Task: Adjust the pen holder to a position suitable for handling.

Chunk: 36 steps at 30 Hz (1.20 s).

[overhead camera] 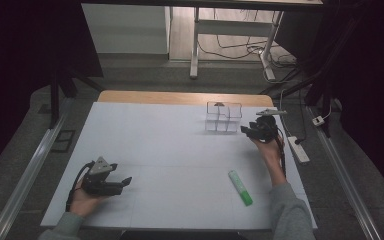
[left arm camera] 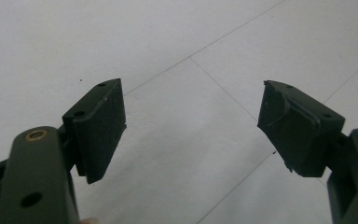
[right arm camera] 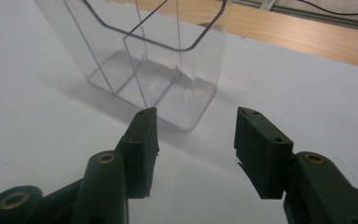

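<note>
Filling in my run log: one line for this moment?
left gripper open, empty | right gripper open, beside clear organizer | green marker lying on table

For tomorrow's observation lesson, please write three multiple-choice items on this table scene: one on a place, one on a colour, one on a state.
1. Where does the clear compartment box stand?
A. at the far side of the white table, just ahead of the right claw
B. beside the left claw
C. on the floor

2. What colour is the marker lying on the white table?
A. red
B. green
C. black

3. How is the right claw?
A. shut on the marker
B. shut on the box
C. open, holding nothing

Key: 1 A, the high view shows the box near the table's far edge, just left of the right claw. 2 B, its body is green. 3 C, the right claw's view shows bare table between its jaws.
</note>
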### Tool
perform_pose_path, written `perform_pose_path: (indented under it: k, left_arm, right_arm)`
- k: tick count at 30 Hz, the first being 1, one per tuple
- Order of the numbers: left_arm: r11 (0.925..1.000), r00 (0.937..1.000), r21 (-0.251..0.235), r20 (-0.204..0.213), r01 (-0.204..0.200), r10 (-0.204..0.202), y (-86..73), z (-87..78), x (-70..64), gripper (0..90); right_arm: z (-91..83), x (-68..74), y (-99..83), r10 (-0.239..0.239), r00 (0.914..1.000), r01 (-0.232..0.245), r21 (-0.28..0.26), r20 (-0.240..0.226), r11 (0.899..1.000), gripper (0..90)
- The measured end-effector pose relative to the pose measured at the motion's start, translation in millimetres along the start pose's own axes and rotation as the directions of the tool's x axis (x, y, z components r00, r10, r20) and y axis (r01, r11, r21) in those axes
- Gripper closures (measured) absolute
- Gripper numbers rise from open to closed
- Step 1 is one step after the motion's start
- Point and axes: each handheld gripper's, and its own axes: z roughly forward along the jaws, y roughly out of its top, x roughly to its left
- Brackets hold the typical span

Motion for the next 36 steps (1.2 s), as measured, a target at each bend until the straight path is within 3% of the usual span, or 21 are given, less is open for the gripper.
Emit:
perform_pose_path:
  k: [7, 11, 14, 36]
  left_arm:
    - [1.0000, 1.0000, -0.001, -0.004, 0.000, 0.000, 0.1, -0.1, 0.0, 23.0]
    - [1.0000, 1.0000, 0.000, -0.005, 0.000, 0.000, 0.1, 0.0, 0.0, 23.1]
    - [1.0000, 1.0000, 0.000, -0.007, 0.000, 0.000, 0.2, -0.1, 0.1, 23.1]
    - [1.0000, 0.9999, 0.003, -0.011, -0.003, 0.003, -0.3, -0.2, 0.3, 23.1]
  right_arm:
    - [1.4, -6.1, 3.2, 0.026, 0.9995, -0.026, -0.016, 0.016, 1.000, 68.8]
    - [5.2, -6.7, 5.7, 0.002, 1.0000, -0.002, 0.006, 0.008, 1.000, 84.1]
    - [8.6, -7.3, 6.1, 0.000, 1.0000, 0.000, 0.008, -0.002, 1.000, 89.1]
    - [32.7, -15.1, 9.3, -0.005, 1.0000, 0.005, 0.018, -0.006, 1.000, 89.2]
